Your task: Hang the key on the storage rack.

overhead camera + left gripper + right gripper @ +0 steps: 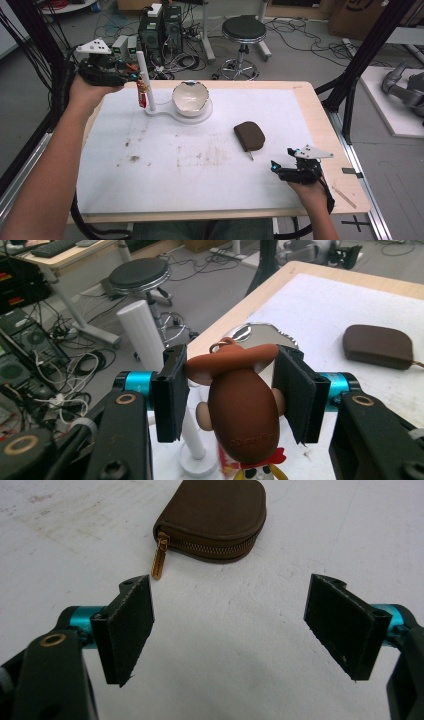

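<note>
The left gripper has its two black jaws pressed on the head of a little cowboy toy keychain, one jaw on each side under the brown hat. In the left gripper view a small metal ring sticks up from the top of the hat, so the toy is held by its head to keep that ring free. From the high view, the left gripper is up at the far left of the table, and the toy hangs right beside the tall white post of a white stand. I think the toy is held there because the ring is meant to go over the post, or has just come off it; I cannot tell which. The post shares its white base with a white bowl, which has a chipped-looking edge, like an eggshell. The right gripper rests low near the front right of the table, and its jaws are wide apart with nothing between them. Just ahead of it lies a small brown zip pouch, shut, with its gold zip pull pointing toward the gripper. That hand looks like it is waiting close to the pouch, ready to pick it up. The white mat has some brown smudges on it.
</note>
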Available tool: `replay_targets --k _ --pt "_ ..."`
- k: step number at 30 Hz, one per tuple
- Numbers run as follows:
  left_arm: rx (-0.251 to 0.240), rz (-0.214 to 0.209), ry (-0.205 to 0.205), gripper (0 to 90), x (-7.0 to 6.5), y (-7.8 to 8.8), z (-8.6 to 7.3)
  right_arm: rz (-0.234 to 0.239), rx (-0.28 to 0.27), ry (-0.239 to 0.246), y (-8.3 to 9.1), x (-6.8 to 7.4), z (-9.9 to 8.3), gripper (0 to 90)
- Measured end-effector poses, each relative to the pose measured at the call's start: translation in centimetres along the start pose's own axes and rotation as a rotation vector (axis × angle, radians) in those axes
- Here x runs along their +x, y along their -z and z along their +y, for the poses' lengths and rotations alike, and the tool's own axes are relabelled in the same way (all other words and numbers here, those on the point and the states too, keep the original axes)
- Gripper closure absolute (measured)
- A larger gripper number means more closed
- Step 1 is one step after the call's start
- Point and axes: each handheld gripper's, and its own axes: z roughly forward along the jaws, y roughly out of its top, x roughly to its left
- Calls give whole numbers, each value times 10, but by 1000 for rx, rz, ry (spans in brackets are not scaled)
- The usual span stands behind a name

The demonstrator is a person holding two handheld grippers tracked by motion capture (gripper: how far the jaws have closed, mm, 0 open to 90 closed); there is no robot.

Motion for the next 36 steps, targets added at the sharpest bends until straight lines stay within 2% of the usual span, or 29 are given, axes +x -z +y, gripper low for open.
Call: replay_targets --k 6,17,25,29,36 --pt "0 8 -2 492 5 -2 4 0 2 -2 0 -1 0 202" --pt "41 44 7 492 17 -16 4 -4 0 -4 1 -1 -1 202" --pt "54 58 23 491 22 -20 2 -3 0 -3 1 -1 -1 202" --pt "58 66 43 482 22 -21 1 -1 4 -3 0 -1 -1 202" --pt "50 76 58 377 21 -20 -2 1 1 -1 0 0 0 202"
